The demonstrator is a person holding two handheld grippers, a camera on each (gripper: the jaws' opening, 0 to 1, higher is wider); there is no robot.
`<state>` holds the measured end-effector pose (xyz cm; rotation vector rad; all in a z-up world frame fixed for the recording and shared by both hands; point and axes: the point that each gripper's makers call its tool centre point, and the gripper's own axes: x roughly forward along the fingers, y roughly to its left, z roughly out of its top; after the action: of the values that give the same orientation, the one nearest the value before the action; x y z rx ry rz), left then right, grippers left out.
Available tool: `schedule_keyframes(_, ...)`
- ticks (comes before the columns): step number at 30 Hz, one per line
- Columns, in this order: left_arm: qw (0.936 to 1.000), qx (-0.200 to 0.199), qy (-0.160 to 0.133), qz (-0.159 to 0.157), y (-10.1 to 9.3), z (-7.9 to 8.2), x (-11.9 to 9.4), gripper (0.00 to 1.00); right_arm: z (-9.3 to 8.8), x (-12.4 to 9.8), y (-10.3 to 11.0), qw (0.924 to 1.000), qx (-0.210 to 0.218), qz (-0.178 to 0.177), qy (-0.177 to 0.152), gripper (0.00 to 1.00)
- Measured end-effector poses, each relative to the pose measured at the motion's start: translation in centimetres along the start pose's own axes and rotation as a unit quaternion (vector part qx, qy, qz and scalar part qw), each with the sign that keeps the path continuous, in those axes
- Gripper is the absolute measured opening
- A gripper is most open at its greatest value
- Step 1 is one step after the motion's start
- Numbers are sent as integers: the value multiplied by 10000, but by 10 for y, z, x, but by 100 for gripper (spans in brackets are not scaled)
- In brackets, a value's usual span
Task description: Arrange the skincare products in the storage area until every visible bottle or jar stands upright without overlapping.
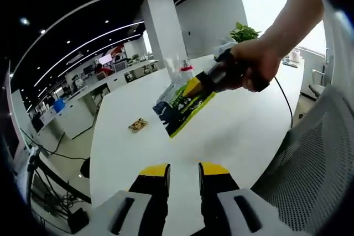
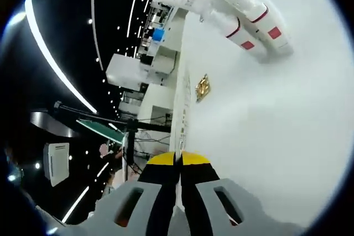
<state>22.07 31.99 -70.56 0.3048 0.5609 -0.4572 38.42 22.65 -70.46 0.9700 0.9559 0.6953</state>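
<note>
While our left hand-held gripper (image 1: 184,171) hovers with jaws spread over the white counter (image 1: 232,136), our right hand-held gripper (image 1: 194,85) pinches a flat green-and-blue sachet (image 1: 180,106) above it. Red-capped clear bottles (image 2: 249,12) lie near the counter's far edge.

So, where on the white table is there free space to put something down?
The white table is bare in front of the left gripper, between the small snack packet and the mesh chair. It is crowded at the far end, where the white bottles stand. The right gripper holds a flat packet above the middle.
</note>
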Motion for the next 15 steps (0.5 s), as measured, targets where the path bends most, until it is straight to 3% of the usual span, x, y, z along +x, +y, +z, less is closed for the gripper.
schedule_keyframes(5, 10000, 29, 42, 42, 1, -2, 1, 22, 16, 17, -13, 9998, 59, -175, -73, 0)
schedule_keyframes(9, 9994, 55, 309, 159, 6, -12, 3, 22, 21, 25, -26, 9992, 35, -397, 2, 0)
schedule_keyframes(15, 9995, 17, 288, 91, 2, -11, 4, 22, 36, 37, -39, 9987, 37, -516, -11, 0)
